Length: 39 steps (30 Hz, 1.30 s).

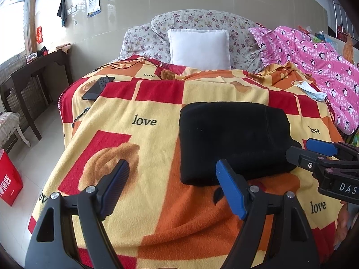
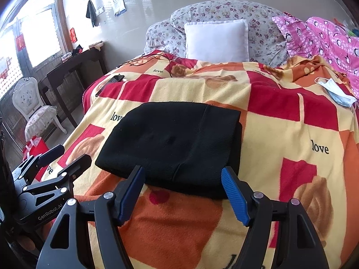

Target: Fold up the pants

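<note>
Here the black pants point(image 2: 172, 145) lie already folded into a compact rectangle on a bed covered by a red, orange and yellow blanket point(image 1: 143, 134) printed with the word "love". The right tongs point(image 2: 182, 192) hang just at the near edge of the bundle, blue pads spread wide and holding nothing; the pants sit directly ahead of them. The left tongs point(image 1: 172, 188) are likewise spread and empty, with the pants ahead and to their right, the near left corner close to the right-hand pad. Judging from the tidy shape, the folding looks nearly or wholly done, so the step in hand is probably a last tidy or a final fold. To do it well, each pair of tongs should take a near corner through all layers, lift together and level, then lay the edge squarely onto the far edge. Pinching the blanket underneath would drag it, so bite only the black cloth. Far beyond the tongs lie a white pillow point(image 1: 199, 48), a phone point(image 1: 97, 87) to the left and a face mask point(image 2: 336, 90) to the right, all well apart from the pants.
</note>
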{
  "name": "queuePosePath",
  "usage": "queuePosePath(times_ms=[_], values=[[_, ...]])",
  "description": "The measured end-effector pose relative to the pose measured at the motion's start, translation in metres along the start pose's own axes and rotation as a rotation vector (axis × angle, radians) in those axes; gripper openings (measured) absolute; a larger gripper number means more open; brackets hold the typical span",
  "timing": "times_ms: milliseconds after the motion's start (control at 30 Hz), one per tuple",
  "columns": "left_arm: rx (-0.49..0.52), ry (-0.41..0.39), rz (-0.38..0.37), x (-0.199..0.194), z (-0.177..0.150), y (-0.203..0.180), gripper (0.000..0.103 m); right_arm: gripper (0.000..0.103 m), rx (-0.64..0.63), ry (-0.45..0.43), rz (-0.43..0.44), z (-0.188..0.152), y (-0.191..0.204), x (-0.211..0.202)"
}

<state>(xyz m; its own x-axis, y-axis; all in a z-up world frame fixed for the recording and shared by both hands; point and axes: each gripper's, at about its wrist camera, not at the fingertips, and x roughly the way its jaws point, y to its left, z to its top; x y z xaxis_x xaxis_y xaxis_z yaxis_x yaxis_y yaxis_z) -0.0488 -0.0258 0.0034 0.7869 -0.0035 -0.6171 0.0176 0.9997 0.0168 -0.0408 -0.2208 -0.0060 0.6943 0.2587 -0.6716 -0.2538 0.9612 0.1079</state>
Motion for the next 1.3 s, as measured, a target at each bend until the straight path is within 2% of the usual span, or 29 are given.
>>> queuePosePath(times_ms=[1300], values=[[-0.005, 0.007, -0.006, 0.000, -0.002, -0.002, 0.080, 0.073, -0.005, 0.034, 0.003, -0.003, -0.001, 0.012]])
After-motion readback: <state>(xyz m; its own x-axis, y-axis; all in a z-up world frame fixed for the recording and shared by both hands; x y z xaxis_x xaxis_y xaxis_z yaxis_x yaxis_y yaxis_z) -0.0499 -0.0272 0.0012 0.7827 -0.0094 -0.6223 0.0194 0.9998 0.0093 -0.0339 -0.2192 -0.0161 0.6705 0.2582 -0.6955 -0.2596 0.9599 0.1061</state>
